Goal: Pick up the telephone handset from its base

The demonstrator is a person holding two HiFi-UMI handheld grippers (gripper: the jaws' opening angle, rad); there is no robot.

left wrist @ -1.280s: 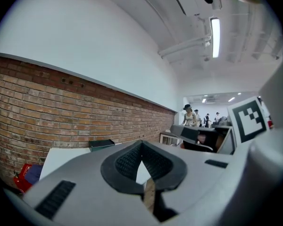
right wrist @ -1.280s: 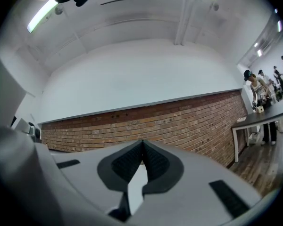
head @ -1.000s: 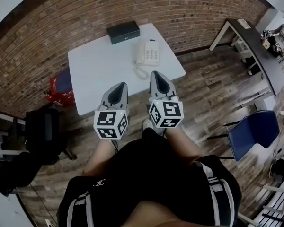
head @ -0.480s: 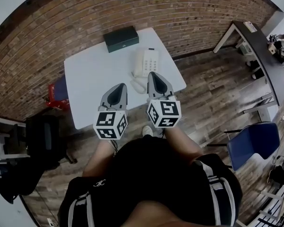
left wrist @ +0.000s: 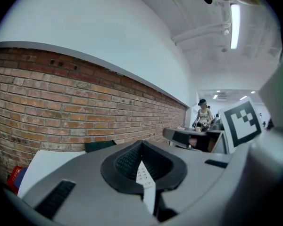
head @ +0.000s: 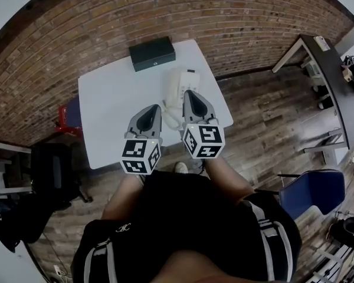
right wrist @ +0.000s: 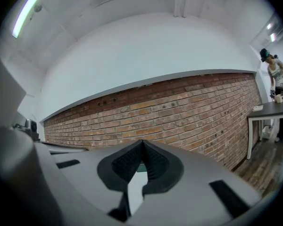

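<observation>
A white telephone (head: 180,80) sits on the right half of a white table (head: 112,105), its handset resting on the base and its coiled cord (head: 171,118) trailing toward the near edge. My right gripper (head: 187,92) is shut and empty, its tip over the phone's near end and hiding that part. To its left, my left gripper (head: 156,107) hovers over the table's near edge, jaws together with nothing held. In the left gripper view the phone's keypad (left wrist: 142,173) shows through the slot behind the closed tips (left wrist: 141,142). The right gripper view shows closed tips (right wrist: 142,141) against the brick wall.
A dark green box (head: 152,53) lies at the table's far edge against the brick wall (head: 236,22). A red box (head: 65,114) and a black chair (head: 53,170) stand left of the table, a blue chair (head: 310,190) and a dark desk (head: 327,63) to the right.
Both grippers have advanced together toward the table. The right gripper's tip now overlaps the phone's near end; the left tip has come over the table's near edge. Jaws stayed together.
</observation>
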